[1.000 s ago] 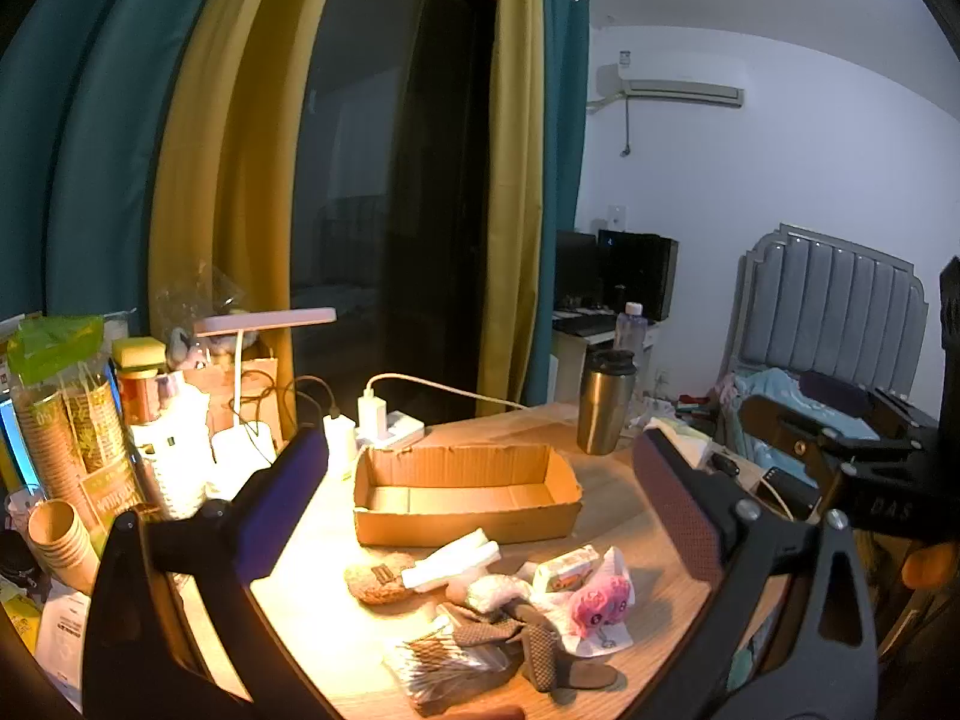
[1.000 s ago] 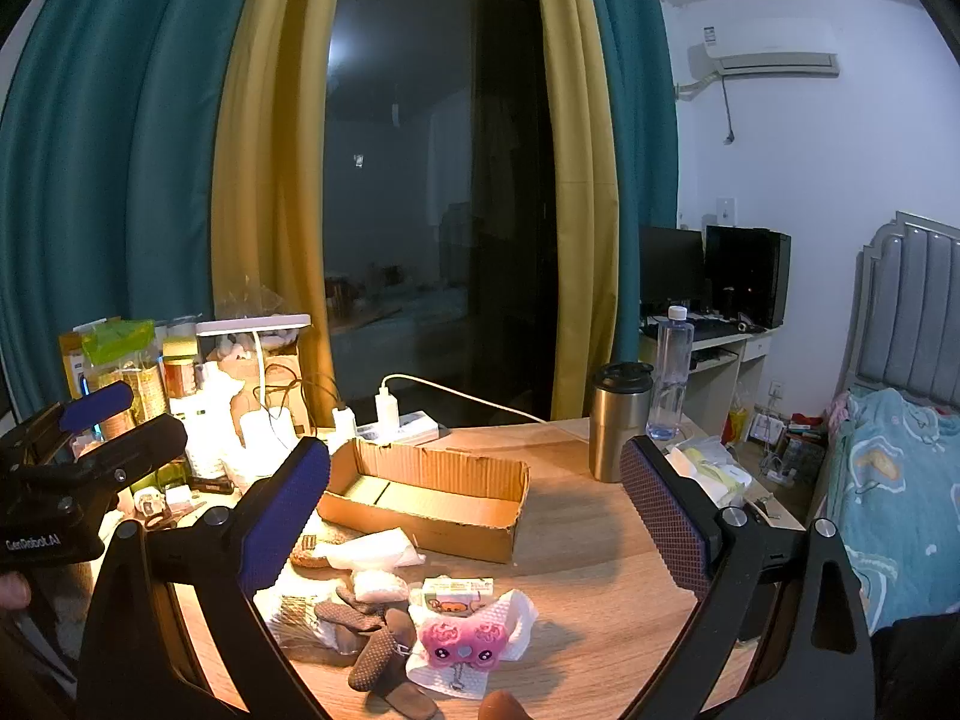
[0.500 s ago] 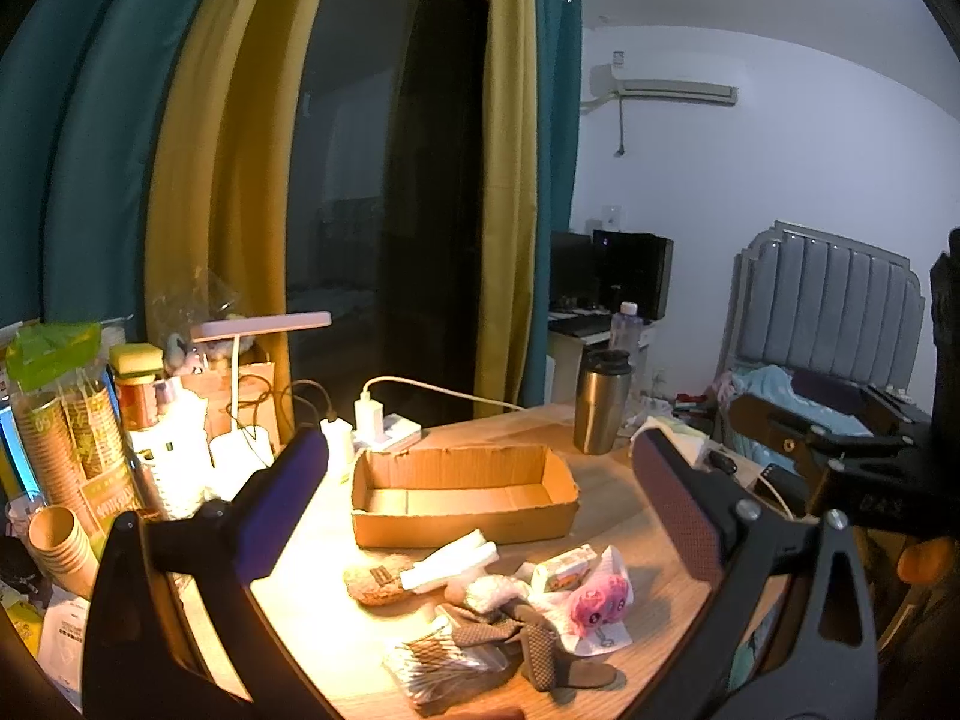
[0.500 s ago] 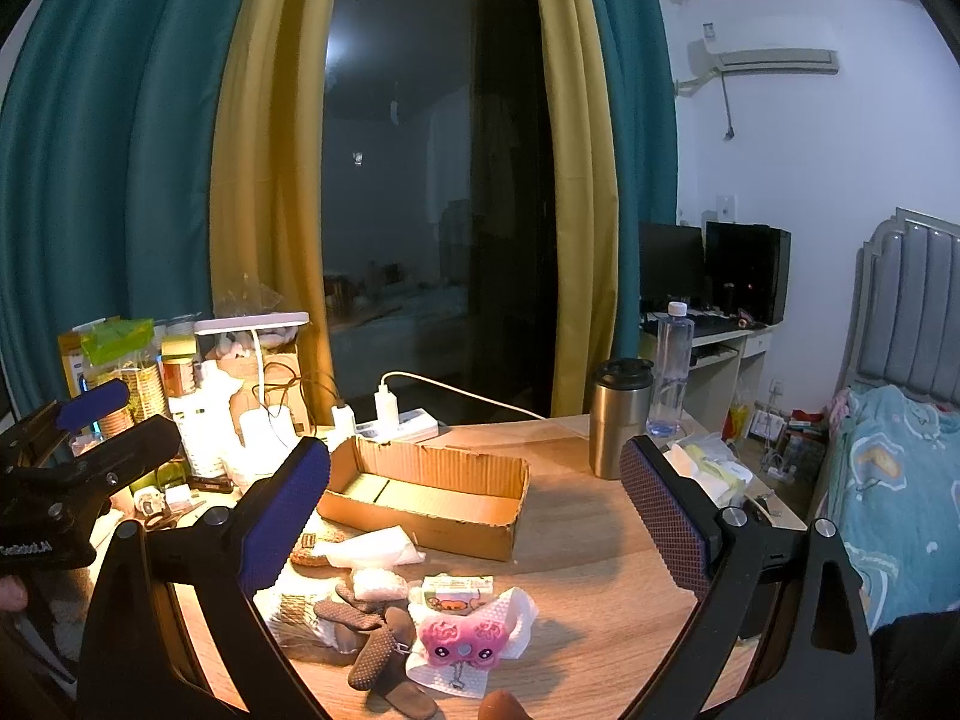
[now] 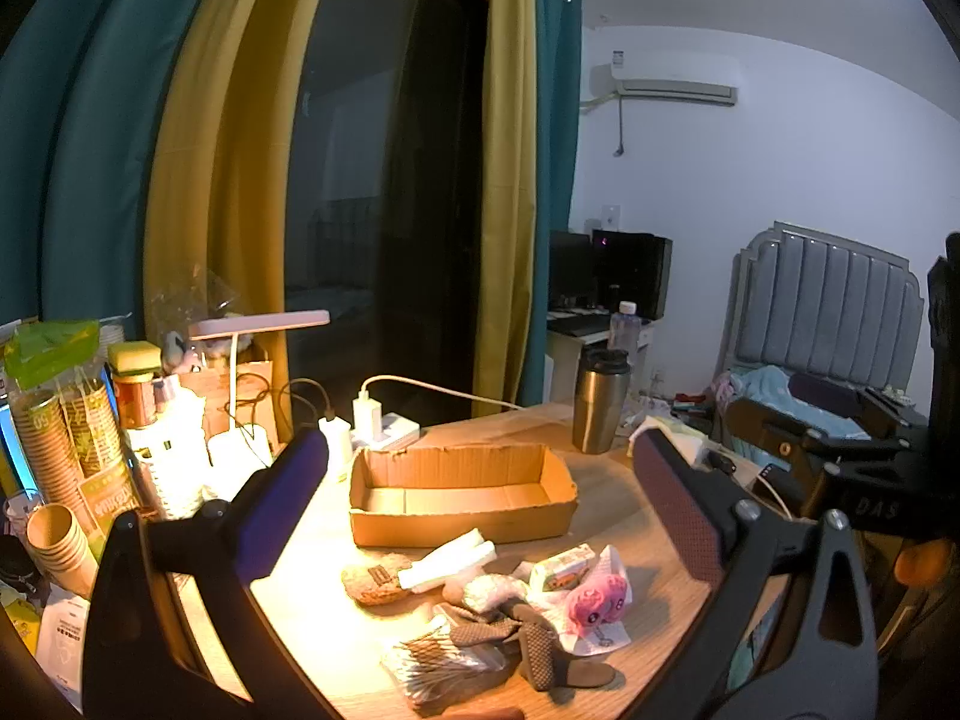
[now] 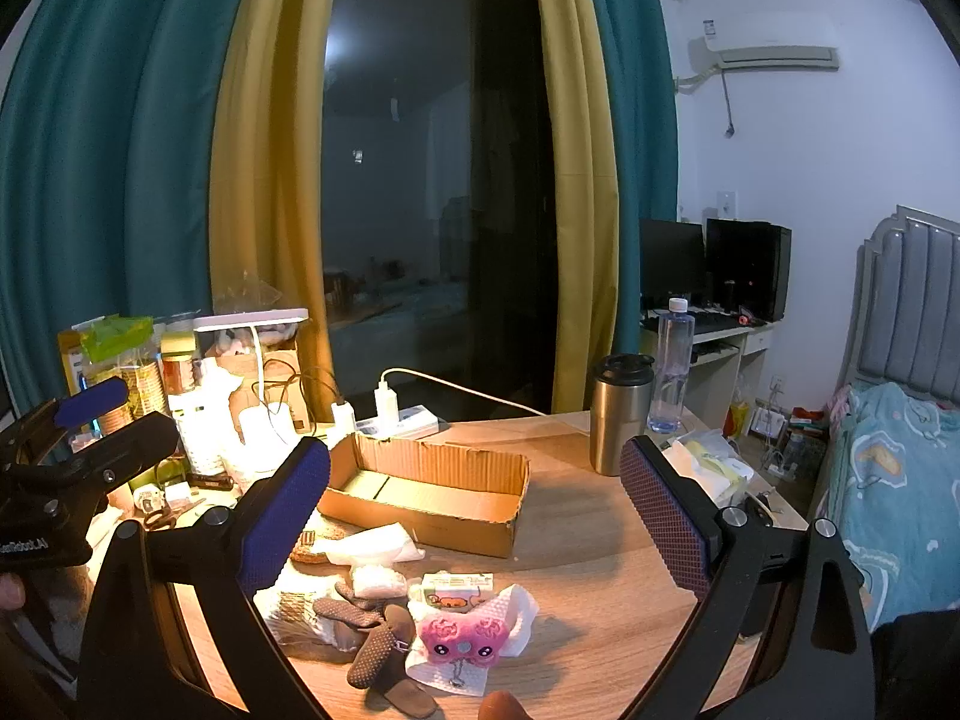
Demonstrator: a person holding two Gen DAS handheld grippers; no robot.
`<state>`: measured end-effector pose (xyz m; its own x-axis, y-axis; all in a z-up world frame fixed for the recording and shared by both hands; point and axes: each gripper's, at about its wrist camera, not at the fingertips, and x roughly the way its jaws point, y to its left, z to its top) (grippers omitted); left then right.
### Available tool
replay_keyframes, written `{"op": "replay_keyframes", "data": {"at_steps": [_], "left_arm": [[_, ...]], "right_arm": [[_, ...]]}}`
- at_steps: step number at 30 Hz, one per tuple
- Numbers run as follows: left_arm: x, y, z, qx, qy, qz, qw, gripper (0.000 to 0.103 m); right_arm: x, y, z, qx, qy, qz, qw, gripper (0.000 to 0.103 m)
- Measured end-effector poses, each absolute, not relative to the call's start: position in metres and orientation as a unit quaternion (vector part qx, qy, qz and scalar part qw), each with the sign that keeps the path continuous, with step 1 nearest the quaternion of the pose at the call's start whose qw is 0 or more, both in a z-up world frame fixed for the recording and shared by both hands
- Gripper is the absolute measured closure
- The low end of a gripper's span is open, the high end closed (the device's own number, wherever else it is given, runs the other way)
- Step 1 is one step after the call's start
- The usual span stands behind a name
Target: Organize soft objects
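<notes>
Above a round wooden table [image 5: 624,540], both grippers are held clear of everything on it. The left gripper [image 5: 480,504] is seen with its jaws wide apart and nothing between them; the right gripper [image 6: 474,510] is likewise held with its jaws spread and empty. In the right wrist view, the left gripper is also visible at the far left edge, gripped by a hand [image 6: 12,591] of which only a small part can be seen.

An open cardboard box [image 5: 462,501] is set near the middle of the table, and nothing can be seen inside it. Just in front of the box, on the near side of the table, the soft things are gathered in a loose heap. A pink plush toy [image 6: 468,639] is laid on a white tissue [image 6: 516,606], with a small printed carton [image 6: 456,588] touching it from behind. Beside these, brown dotted socks [image 6: 372,642] are overlapped with one another, and a clear packet of cotton swabs [image 5: 432,666] is lying to their left. A folded white cloth [image 5: 450,558] is resting partly over a tan knitted piece [image 5: 372,579], close to the box front.

A steel tumbler [image 6: 618,414] is stood upright behind the box to its right, apart from it. A desk lamp [image 5: 258,324] is lit at the left, beside stacked paper cups [image 5: 54,540].
</notes>
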<state>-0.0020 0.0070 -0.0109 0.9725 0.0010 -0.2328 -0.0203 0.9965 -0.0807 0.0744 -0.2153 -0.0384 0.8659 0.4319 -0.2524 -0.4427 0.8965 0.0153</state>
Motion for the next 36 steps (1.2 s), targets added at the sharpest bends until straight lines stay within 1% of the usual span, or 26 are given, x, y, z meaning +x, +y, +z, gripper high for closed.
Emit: {"op": "replay_keyframes", "data": {"at_steps": [12,23,30,36], "left_arm": [[-0.002,0.01,-0.009,-0.046,0.117,0.007,0.992,0.001],[-0.002,0.016,-0.012,-0.051,0.124,0.011,0.991,0.001],[0.006,0.02,-0.03,-0.049,0.149,0.021,0.987,0.001],[0.022,0.029,-0.064,-0.052,0.197,0.037,0.978,0.001]], "right_arm": [[0.075,-0.216,-0.038,-0.021,0.127,0.227,0.965,0.004],[0.071,-0.22,-0.052,-0.021,0.137,0.227,0.964,0.004],[0.076,-0.221,-0.067,-0.031,0.164,0.229,0.959,0.004],[0.09,-0.22,-0.091,-0.043,0.209,0.23,0.95,0.004]]}}
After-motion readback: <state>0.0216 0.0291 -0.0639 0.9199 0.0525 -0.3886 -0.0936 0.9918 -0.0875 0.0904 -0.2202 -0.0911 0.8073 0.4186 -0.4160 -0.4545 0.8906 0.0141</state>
